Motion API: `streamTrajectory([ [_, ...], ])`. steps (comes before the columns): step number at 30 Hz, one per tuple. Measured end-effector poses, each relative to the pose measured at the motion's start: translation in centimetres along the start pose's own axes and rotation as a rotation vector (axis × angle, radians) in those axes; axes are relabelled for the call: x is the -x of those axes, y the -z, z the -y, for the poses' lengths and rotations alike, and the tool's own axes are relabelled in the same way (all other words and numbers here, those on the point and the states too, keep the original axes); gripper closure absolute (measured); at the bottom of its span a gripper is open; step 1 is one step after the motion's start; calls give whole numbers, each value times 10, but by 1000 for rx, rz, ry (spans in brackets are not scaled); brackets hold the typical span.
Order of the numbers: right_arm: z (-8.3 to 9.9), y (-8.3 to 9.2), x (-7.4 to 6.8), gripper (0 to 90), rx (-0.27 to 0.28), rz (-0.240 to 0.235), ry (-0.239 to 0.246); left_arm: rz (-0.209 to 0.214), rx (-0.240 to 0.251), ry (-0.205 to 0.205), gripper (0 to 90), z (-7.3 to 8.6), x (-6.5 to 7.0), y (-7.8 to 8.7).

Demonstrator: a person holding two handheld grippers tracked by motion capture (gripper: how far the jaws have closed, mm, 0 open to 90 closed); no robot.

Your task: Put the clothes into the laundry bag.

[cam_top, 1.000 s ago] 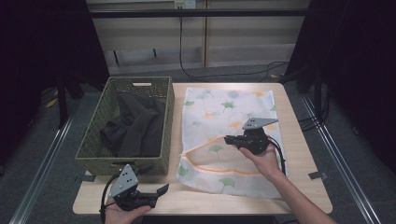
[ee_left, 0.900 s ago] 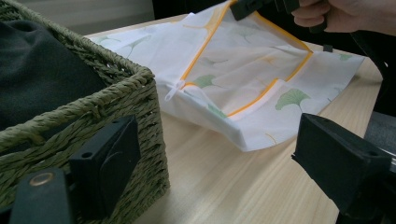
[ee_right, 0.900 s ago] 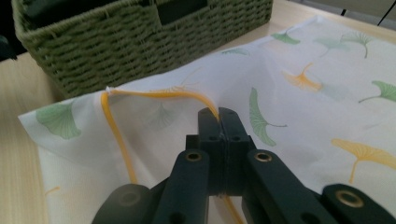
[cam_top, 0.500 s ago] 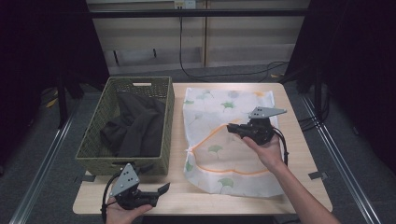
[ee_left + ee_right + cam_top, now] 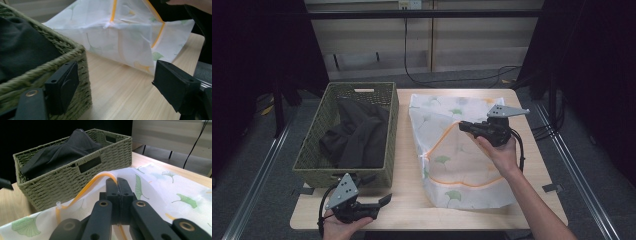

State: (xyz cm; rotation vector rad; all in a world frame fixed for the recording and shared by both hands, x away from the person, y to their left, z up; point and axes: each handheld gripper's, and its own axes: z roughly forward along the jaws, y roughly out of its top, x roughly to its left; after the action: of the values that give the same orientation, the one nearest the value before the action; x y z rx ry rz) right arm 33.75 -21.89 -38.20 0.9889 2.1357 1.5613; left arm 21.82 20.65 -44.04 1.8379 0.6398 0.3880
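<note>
On the table: a light wooden table [image 5: 407, 200] carries a woven basket at the left and a white mesh bag at the right.
Bag: the laundry bag [image 5: 447, 150] is white and half see-through, printed with green leaves, and has an orange zipper line [image 5: 447, 132] running around its opening.
Bag position: it lies on the right half of the table, just beside the basket; its upper layer is lifted off the lower layer, so the mouth stands open like a tent.
Right gripper: the right gripper [image 5: 464, 126] is closed on the orange edge of the laundry bag and holds this edge up above the table; in the right gripper view the two black jaws press flat together with the zipper line [image 5: 100, 180] coming out between them.
Left gripper: the left gripper [image 5: 384, 200] is low at the front left corner of the table, near the front wall of the basket; its jaws stand wide apart with nothing between them, and they have just been closing a little.
Left gripper view: the jaws frame bare table, with the basket corner [image 5: 62, 62] at one side and the raised bag [image 5: 120, 37] farther off.
Basket: the green woven basket [image 5: 312, 165] holds a dark garment [image 5: 357, 135], crumpled, which rises a bit over the rim.
Hands: a person's hand holds each gripper, coming in from the bottom of the high view.
</note>
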Motion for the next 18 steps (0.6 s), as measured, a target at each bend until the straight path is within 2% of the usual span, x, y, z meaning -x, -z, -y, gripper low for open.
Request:
streamTrajectory([
  [1,1,-2,-1,900,-14,3,7,-8,8,-16,201,-3,-1,4],
  [3,2,-3,-1,900,-17,0,12,-24,15,-19,201,-9,-5,8],
  [4,2,-4,-2,900,-22,2,13,-52,26,-27,199,-16,-10,13],
  [6,3,-4,-2,900,-24,0,10,-57,18,-14,185,-20,-13,15],
  [7,3,-4,-2,900,-24,0,10,-53,-9,0,185,-26,-17,15],
  [8,3,-5,-2,900,-28,-1,12,-55,-16,2,163,-31,-22,15],
  [9,4,-5,-2,900,-31,0,14,-96,12,-5,164,-34,-25,17],
  [10,4,-6,-3,900,-35,-2,19,-121,5,18,139,-43,-32,17],
  [11,4,-6,-3,900,-35,-2,19,-121,5,18,128,-43,-32,17],
  [12,4,-6,-3,900,-36,-2,19,-96,16,11,128,-47,-35,17],
  [14,5,-6,-2,900,-37,-2,19,-121,-9,-32,144,-57,-39,15],
  [15,5,-6,-2,900,-40,-2,18,-127,-21,-27,140,-61,-43,14],
  [16,6,-6,-2,900,-43,-1,18,-100,-27,11,134,-68,-55,12],
  [17,6,-6,-2,900,-43,-1,18,-100,-27,11,130,-68,-55,12],
  [18,6,-7,-2,900,-44,-5,16,-95,-34,15,130,-72,-61,12],
])
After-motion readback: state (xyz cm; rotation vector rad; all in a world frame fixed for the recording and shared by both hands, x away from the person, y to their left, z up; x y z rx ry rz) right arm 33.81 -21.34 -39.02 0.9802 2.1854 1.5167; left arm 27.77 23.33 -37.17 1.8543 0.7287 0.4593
